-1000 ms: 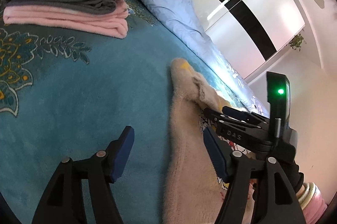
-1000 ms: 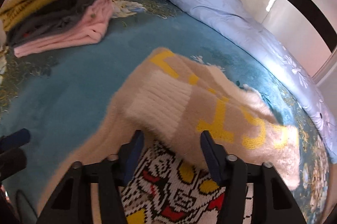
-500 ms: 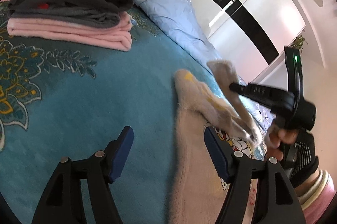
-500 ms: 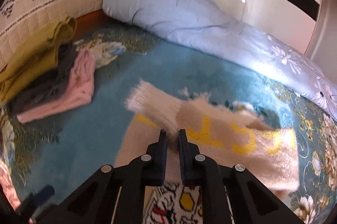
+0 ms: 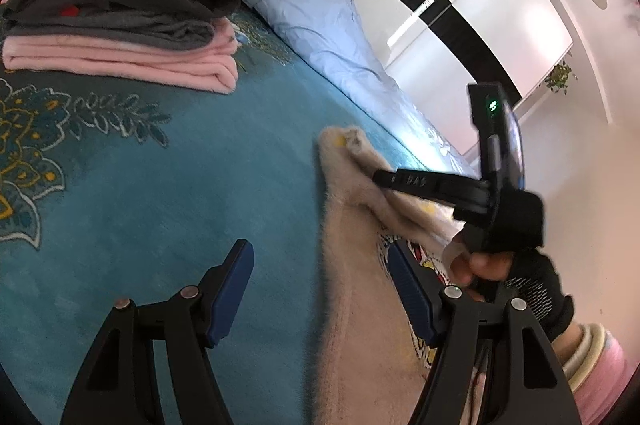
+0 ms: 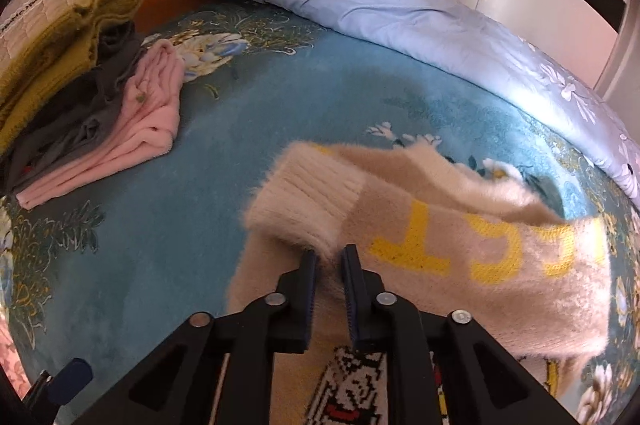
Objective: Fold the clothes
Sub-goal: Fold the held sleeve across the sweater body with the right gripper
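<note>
A fuzzy beige sweater (image 6: 460, 237) with yellow letters and a black-and-white knit pattern lies on the teal bedspread (image 6: 168, 225). My right gripper (image 6: 329, 261) is shut on the sweater's ribbed sleeve cuff (image 6: 308, 201) and holds it over the sweater's body. In the left wrist view the right gripper (image 5: 380, 175) shows above the sweater (image 5: 360, 289). My left gripper (image 5: 320, 285) is open and empty, low over the sweater's left edge.
A stack of folded clothes (image 5: 120, 25), mustard over grey over pink, sits at the far left of the bed, also in the right wrist view (image 6: 80, 93). A light blue pillow (image 6: 380, 1) runs along the far edge. White wardrobe doors (image 5: 480, 17) stand beyond.
My right gripper closed on the sleeve cuff, lifted it, and has carried it across the sweater's body. My left gripper stayed open in about the same place.
</note>
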`<state>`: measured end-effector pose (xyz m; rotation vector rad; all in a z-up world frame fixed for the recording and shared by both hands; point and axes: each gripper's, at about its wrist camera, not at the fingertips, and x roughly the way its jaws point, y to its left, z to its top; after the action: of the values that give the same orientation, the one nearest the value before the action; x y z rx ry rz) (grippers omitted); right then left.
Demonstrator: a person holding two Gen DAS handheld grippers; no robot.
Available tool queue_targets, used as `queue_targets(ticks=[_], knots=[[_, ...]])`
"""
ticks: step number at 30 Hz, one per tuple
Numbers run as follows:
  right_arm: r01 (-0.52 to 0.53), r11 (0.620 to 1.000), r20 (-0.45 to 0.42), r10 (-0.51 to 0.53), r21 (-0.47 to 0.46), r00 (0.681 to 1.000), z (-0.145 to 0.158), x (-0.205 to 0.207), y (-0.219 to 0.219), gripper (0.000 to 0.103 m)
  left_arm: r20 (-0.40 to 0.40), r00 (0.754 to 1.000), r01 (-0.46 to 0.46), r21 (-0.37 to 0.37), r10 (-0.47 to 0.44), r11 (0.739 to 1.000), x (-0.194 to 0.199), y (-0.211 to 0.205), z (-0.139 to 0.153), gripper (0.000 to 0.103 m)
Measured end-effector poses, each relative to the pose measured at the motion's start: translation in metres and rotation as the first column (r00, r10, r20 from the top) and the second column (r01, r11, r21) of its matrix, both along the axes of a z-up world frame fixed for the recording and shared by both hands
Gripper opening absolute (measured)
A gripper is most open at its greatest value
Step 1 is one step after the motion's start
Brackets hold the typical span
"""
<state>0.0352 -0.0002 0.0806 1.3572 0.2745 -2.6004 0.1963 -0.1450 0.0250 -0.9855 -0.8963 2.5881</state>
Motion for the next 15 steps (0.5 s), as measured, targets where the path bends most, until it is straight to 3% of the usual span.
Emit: queue_targets(ticks=[4,9,15], knots=[[-0.017,0.994,-0.011,0.016,-0.104,1.0,0.017,0.012,0.017,0.043,0.025,0.999,0.021,0.002,-0.021,1.0,0.0,0.006,-0.005,0.072],[-0.034,0.99,-0.051,0.027,-0.134,0.998,0.045,0.044,0.053,0.048,0.069,0.996,0.049,0.001,-0.049,0.999,0.005,0.013,-0.013,0.072],[0.041,0.975,-0.07,-0.058,-0.218,0.996,0.07,0.087,0.149,0.059,0.09,0.993,0.076,0.011,-0.077,0.997,0.017,0.02,-0.016,0.073]])
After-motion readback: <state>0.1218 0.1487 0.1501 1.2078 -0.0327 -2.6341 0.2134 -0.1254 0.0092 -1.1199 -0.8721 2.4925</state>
